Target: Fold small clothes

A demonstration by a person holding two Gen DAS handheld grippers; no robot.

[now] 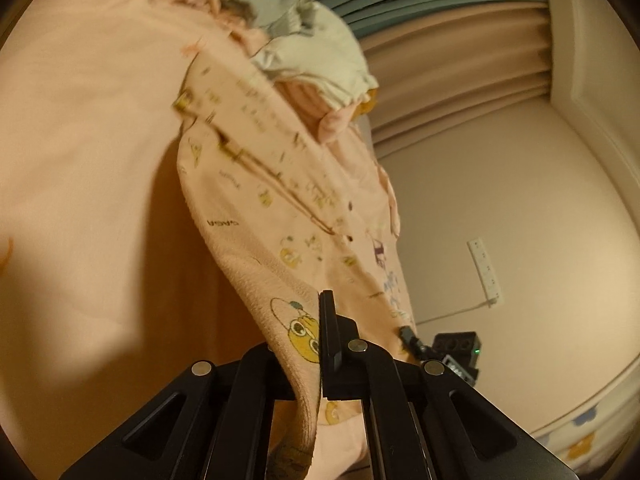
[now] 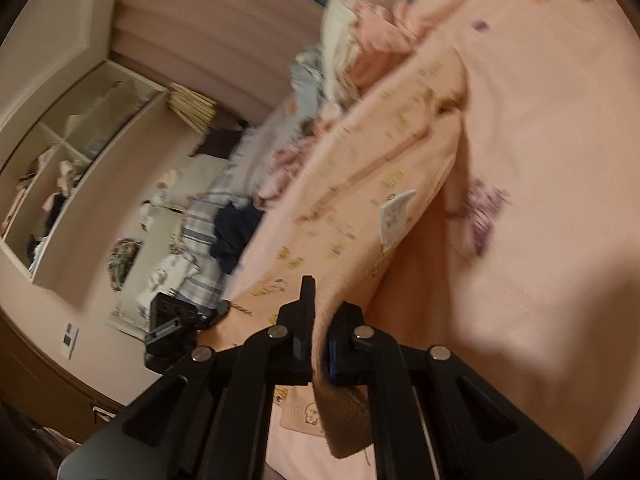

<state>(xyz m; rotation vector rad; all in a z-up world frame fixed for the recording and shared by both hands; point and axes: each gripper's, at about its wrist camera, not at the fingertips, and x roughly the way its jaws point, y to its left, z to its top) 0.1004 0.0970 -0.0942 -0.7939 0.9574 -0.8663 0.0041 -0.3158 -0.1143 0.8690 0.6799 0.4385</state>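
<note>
A pink printed baby garment (image 1: 280, 208) with small cartoon figures hangs stretched above a pink bed sheet (image 1: 88, 140). My left gripper (image 1: 320, 344) is shut on its ribbed hem; only the right finger shows, the cloth hides the other. In the right wrist view the same garment (image 2: 380, 184) with a white care label (image 2: 394, 212) runs up from my right gripper (image 2: 322, 336), which is shut on another edge of it. The other gripper's body shows in each view, the right one in the left wrist view (image 1: 456, 350) and the left one in the right wrist view (image 2: 172, 324).
A pile of unfolded small clothes (image 1: 304, 40) lies at the far end of the bed, also in the right wrist view (image 2: 360, 40). More clothes (image 2: 216, 232) lie along the bed's side. An open shelf unit (image 2: 72, 160) and curtains (image 1: 460, 80) stand beyond.
</note>
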